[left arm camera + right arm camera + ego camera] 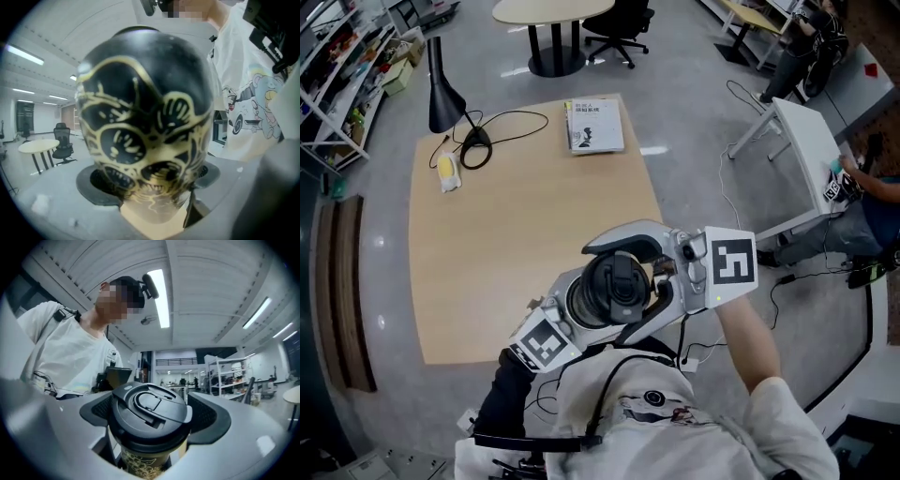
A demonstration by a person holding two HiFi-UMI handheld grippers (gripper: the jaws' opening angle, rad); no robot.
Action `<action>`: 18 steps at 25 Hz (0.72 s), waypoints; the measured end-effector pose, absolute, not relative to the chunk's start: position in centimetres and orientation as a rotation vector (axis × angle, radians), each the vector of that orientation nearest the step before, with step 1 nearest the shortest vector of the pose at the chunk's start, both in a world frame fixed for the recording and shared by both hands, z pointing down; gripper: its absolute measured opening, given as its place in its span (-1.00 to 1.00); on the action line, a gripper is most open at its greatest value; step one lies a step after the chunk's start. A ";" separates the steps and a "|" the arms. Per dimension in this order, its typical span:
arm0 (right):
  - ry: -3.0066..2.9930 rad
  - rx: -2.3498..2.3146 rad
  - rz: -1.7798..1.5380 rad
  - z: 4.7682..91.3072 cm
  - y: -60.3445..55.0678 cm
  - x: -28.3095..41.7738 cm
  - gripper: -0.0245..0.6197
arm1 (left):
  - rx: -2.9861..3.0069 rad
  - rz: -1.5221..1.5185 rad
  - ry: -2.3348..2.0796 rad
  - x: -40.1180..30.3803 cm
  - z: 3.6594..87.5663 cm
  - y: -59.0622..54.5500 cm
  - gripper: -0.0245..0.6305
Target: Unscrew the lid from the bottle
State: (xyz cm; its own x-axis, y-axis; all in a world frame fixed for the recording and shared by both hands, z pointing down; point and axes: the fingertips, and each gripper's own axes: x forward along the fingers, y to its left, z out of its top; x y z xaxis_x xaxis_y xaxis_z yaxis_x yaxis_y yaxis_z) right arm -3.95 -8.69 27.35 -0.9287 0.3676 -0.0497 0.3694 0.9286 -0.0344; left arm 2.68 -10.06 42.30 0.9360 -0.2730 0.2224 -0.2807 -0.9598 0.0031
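- I hold the black bottle with gold line drawings (145, 117) over the near right corner of the light wooden table (506, 244), close in front of my white shirt (675, 422).
- My left gripper (147, 180) is clamped on the bottle's body. The jaws stand fairly wide, and a dark ribbed pad presses on each side of the patterned wall.
- In the head view the left gripper (586, 305) reaches in from the table's near edge, with its marker cube toward me.
- The bottle's round black plastic lid (150, 411), with a flip tab on top, is on the neck and faces up toward my head camera.
- My right gripper (152, 413) sits around that lid. Its jaws are wide apart, with the pads (96, 411) meeting the lid's rim on both sides, so it has hold of the lid.
- In the head view the right gripper (623, 272) comes in from the table's right side, and the lid (619, 281) shows between its grey arms.
- A strip of the gold-patterned bottle (143, 465) shows just below the lid.
- At the table's far left corner stands a black cone-shaped desk lamp (441, 89), its black cable (511, 122) looping across the top.
- A small yellow and white object (448, 171) lies just beside the lamp's base, toward the table's left edge.
- A white-covered book (593, 125) lies flat at the table's far right corner.
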 end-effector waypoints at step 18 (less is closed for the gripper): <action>2.832 -1.435 0.000 35.9 -19.2 7.1 0.57 | 2.305 0.419 -1.880 -13.4 44.2 -15.8 0.33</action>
State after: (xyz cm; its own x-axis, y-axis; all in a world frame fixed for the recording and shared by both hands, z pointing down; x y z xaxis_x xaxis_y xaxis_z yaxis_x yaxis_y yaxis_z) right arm 7.10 -19.20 35.91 -0.5909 -0.8062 0.0294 -0.8062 0.5914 0.0149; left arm -13.42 -15.81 44.22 0.1816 -0.9367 0.2993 -0.9751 -0.2109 -0.0686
